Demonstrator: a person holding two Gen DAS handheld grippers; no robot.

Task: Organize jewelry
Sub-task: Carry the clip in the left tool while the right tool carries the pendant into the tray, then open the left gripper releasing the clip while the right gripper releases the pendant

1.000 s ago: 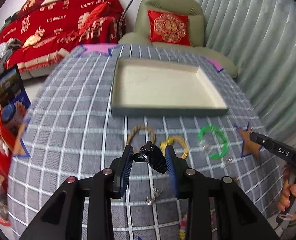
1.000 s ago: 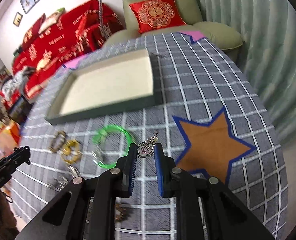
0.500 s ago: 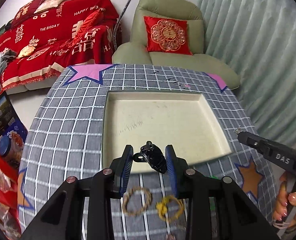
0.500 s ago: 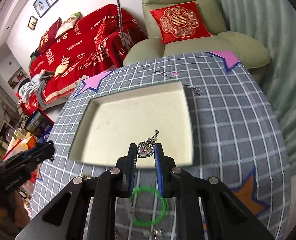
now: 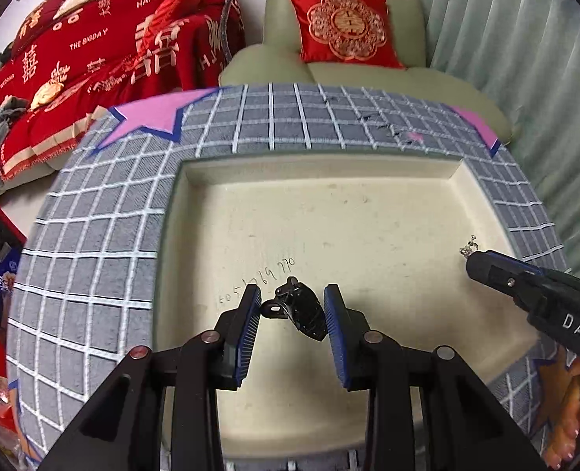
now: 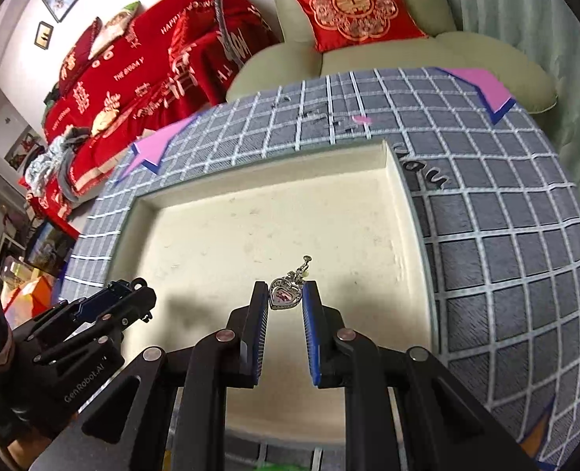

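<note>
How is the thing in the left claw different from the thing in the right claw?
The black clip in the left claw is dark, matte and chunky; the heart pendant in the right claw is silvery, sparkly, pink in the middle.
The clip fills a wider gap; the pendant sits in a narrow one.
The clip lies tilted; the pendant's loop points away.
Both are held over the cream tray.

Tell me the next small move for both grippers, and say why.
Probably lower both a little and open them. The left gripper holds a black hair clip and the right gripper holds a silver heart-shaped pendant, and both already hang over the bare floor of the shallow cream tray, so each piece should land inside its walls.
</note>
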